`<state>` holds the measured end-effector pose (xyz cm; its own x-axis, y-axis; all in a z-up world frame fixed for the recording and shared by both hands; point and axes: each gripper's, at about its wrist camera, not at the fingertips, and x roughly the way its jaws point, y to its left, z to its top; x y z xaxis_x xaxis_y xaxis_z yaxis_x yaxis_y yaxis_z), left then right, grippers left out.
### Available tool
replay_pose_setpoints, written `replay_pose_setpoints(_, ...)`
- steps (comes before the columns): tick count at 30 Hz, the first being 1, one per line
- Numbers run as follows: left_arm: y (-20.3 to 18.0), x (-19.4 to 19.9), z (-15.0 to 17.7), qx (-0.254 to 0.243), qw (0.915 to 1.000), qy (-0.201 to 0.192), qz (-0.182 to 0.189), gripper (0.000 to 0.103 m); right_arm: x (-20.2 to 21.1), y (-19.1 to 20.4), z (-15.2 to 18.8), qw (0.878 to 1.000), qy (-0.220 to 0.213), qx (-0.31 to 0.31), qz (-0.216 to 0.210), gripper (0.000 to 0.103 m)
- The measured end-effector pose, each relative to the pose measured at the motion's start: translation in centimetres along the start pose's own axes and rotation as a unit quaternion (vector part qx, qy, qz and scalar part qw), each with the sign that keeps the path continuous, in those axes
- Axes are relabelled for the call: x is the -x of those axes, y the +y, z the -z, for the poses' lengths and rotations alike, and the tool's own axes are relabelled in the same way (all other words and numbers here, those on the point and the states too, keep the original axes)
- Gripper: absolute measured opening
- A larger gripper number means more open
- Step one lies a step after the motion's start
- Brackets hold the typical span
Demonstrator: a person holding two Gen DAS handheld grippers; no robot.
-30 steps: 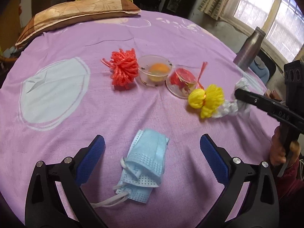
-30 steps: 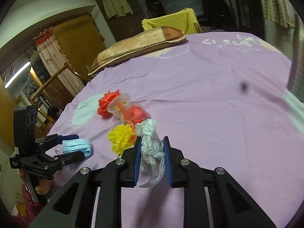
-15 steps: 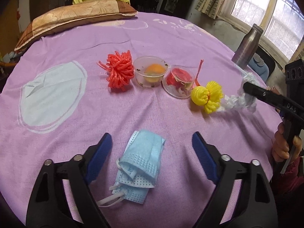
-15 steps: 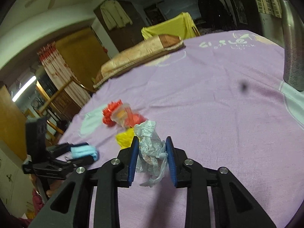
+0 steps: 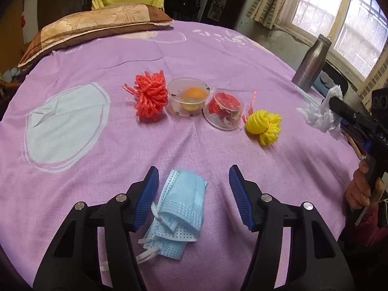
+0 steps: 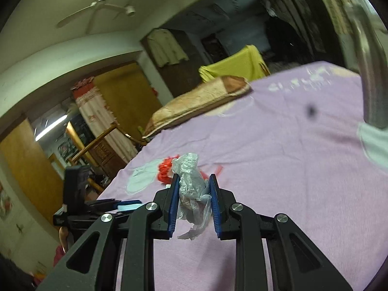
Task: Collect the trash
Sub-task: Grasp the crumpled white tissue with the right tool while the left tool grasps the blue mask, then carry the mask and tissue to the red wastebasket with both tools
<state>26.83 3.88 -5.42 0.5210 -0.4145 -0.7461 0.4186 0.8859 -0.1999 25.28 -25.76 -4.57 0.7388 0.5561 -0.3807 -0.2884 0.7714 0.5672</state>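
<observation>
A crumpled blue face mask lies on the purple bedsheet between the open jaws of my left gripper. Beyond it sit a red net ball, a clear cup with an orange peel, a clear cup with red scraps and a yellow net ball. My right gripper is shut on a crumpled white plastic bag and holds it in the air; the bag also shows in the left wrist view.
A steel bottle stands at the bed's right edge near the window. A brown pillow lies at the far end. In the right wrist view the bottle is close on the right.
My right gripper has lifted the white plastic bag up and to the right, away from the yellow net ball. My left gripper's jaws have narrowed around the mask.
</observation>
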Motion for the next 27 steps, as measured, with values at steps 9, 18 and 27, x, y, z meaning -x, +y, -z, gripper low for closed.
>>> replay_pose_setpoints(9, -0.6, 0.4, 0.7, 0.027, 0.9996, 0.007, -0.001, 0.062, 1.0, 1.4, 1.1, 0.999, 0.015, 0.018, 0.045, 0.026)
replay_pose_setpoints(18, -0.7, 0.0, 1.8, 0.004, 0.9978, 0.035, -0.056, 0.045, 3.6, 0.9, 2.1, 0.998, 0.011, 0.009, 0.060, 0.026)
replay_pose_setpoints(27, -3.7, 2.9, 1.5, 0.014, 0.9996, -0.025, 0.005, 0.032, 9.1, 1.4, 2.2, 0.996, -0.032, 0.017, 0.080, 0.026)
